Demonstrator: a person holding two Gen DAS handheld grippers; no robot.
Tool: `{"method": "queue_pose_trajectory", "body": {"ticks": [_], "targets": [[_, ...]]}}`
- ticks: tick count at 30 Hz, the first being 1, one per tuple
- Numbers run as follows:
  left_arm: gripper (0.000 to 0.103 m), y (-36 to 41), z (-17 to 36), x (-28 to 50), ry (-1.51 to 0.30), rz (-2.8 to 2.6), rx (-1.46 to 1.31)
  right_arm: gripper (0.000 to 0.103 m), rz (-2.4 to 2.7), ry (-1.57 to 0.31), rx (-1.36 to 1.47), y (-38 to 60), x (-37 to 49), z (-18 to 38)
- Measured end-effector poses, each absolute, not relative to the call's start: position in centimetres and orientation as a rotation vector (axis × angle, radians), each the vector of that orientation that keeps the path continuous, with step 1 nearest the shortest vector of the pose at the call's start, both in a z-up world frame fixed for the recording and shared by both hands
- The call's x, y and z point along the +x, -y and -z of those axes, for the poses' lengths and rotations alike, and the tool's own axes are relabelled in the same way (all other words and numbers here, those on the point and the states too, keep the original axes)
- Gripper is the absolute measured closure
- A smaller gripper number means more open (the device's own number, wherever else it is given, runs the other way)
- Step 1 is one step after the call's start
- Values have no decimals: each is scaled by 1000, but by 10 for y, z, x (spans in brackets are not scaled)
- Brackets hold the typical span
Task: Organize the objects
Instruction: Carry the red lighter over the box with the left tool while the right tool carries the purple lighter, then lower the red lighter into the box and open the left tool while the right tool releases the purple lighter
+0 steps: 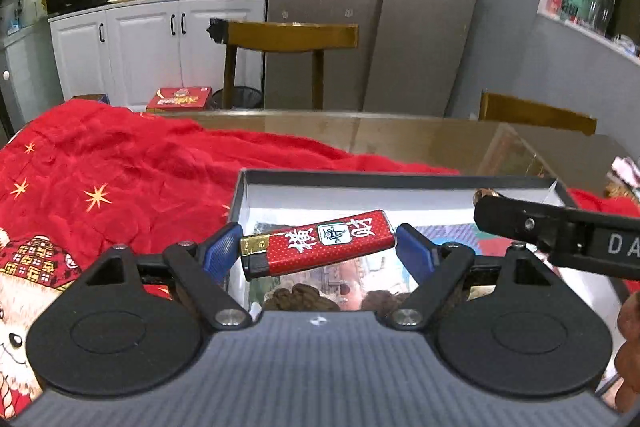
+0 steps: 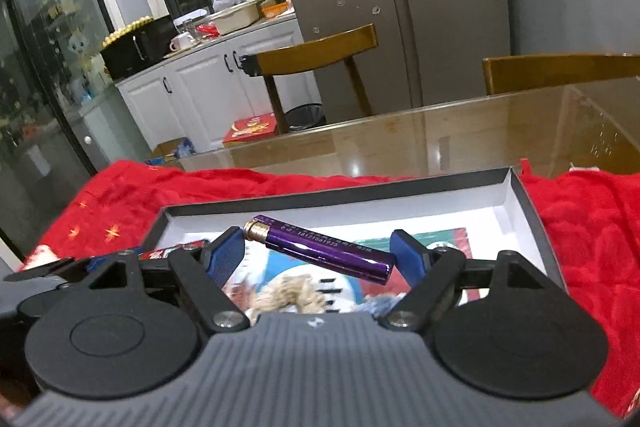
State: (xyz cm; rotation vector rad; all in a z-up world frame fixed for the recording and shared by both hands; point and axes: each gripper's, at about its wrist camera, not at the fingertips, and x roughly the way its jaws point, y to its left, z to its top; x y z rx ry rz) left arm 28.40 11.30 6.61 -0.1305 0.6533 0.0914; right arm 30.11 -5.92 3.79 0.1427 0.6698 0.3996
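Your left gripper [image 1: 318, 247] has its blue pads [image 1: 222, 247] closed on the two ends of a red lighter [image 1: 320, 245], which sits crosswise in the centre of the left wrist view, tilted with its gold cap toward the left and slightly lower. Your right gripper [image 2: 318, 253] grips a purple lighter [image 2: 320, 253] the same way, end to end, gold cap at the upper left and the far end dropping toward the right pad. Both lighters hang above the open shallow box [image 2: 528, 211] that lies on the red cloth [image 2: 592, 227] in the lower half of each frame; a printed card and some fuzzy brown and pale items already lie inside it.

Expect both lighters to be light, rigid and smooth-shelled. Held by the short end faces, each has little contact area and looks free to pivot, as the tilt suggests. A firmer hold would be across the long flat sides near the middle. Keep the squeeze moderate: the plastic bodies could slip or pop out, and avoid pressing the capped valve end.
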Motion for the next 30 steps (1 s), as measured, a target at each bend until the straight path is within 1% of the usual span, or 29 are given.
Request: {"method": "queue_pose_trajectory", "body": {"ticks": [5,11,19,25,28,30], "targets": [[17,-109,-61,288,-671,-91,-93,23,-403,-698,141,59,313,-27],[17,-100,-59,289,-674,-107,-36,23,-371,-707,129,57,311,-26],[17,-109,-58,293,-712,-93,-99,22,-367,-719,136,57,314,-23],[17,-109,-57,292,-709,-84,-98,21,-382,-707,137,57,314,-24],[17,-108,-56,293,-723,-83,-100,16,-396,-698,144,58,313,-25],[17,-110,-55,295,-730,-81,-109,16,-408,-699,155,60,313,-25]]}}
